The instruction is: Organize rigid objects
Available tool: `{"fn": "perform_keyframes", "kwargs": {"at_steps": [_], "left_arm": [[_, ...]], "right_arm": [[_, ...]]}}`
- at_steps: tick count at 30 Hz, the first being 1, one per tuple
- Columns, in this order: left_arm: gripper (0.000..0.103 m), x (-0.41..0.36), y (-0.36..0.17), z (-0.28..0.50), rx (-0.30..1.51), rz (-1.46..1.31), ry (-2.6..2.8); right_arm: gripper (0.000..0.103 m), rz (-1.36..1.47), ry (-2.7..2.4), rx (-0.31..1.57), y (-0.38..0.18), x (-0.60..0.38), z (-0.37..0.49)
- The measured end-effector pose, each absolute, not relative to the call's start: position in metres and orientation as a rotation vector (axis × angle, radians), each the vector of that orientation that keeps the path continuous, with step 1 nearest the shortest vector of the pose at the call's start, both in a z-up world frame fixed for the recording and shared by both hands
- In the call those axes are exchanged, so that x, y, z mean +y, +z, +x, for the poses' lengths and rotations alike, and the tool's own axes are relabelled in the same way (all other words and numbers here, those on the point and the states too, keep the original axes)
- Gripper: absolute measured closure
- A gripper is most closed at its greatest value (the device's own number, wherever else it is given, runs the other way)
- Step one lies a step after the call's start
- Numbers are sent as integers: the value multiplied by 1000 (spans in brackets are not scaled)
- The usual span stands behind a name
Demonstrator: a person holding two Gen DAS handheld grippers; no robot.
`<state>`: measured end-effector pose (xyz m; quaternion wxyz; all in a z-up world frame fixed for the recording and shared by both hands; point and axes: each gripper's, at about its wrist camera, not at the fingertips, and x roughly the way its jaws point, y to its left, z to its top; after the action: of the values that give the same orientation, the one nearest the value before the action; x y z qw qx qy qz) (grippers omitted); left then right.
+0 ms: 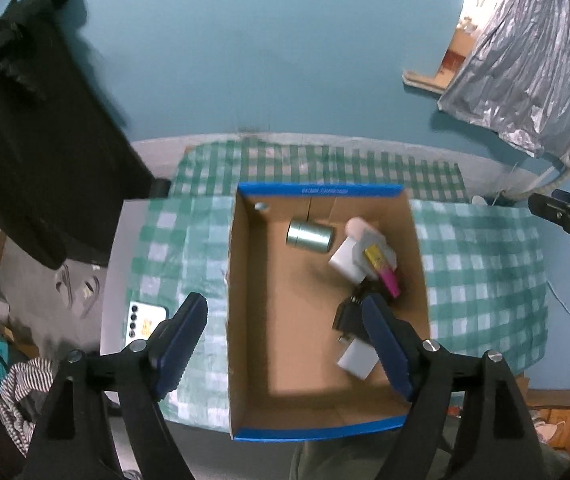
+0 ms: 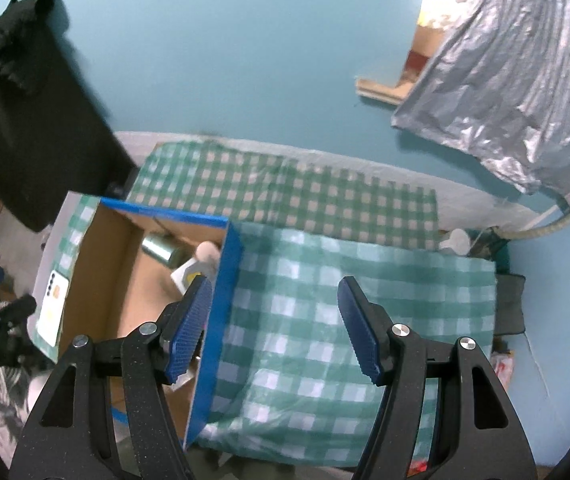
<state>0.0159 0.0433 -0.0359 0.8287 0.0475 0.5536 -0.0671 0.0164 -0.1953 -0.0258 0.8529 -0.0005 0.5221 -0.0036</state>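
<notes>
An open cardboard box with blue edges [image 1: 325,191] sits on a green checked cloth. In it lie a silver can [image 1: 309,233], a white block [image 1: 347,261], a pink and yellow item [image 1: 385,276], a black object [image 1: 349,314] and a white charger [image 1: 357,358]. My left gripper [image 1: 285,344] is open and empty above the box, its right finger over the black object. My right gripper [image 2: 273,328] is open and empty, above the box's right wall [image 2: 221,300] and the cloth. The can [image 2: 163,249] shows there too.
A phone [image 1: 145,320] lies on the cloth left of the box; it also shows in the right wrist view [image 2: 51,308]. A black bag [image 1: 33,140] stands at the left. Crumpled silver foil [image 1: 525,68] hangs on the blue wall at the right. The checked cloth [image 2: 345,280] stretches right of the box.
</notes>
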Motion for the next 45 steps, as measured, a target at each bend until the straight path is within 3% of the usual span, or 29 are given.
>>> {"fn": "perform_keyframes", "kwargs": {"at_steps": [3, 17, 22, 45], "left_arm": [[15, 41, -26, 15, 1147, 113, -136], [14, 29, 2, -6, 1051, 132, -121], [3, 24, 9, -9, 1023, 124, -115], [3, 10, 7, -13, 1043, 139, -113]], "right_arm": [[38, -9, -27, 1055, -13, -200, 10], [36, -3, -53, 978, 13, -212, -8], [36, -3, -60, 972, 15, -216, -10], [36, 5, -63, 994, 8, -225, -14]]}}
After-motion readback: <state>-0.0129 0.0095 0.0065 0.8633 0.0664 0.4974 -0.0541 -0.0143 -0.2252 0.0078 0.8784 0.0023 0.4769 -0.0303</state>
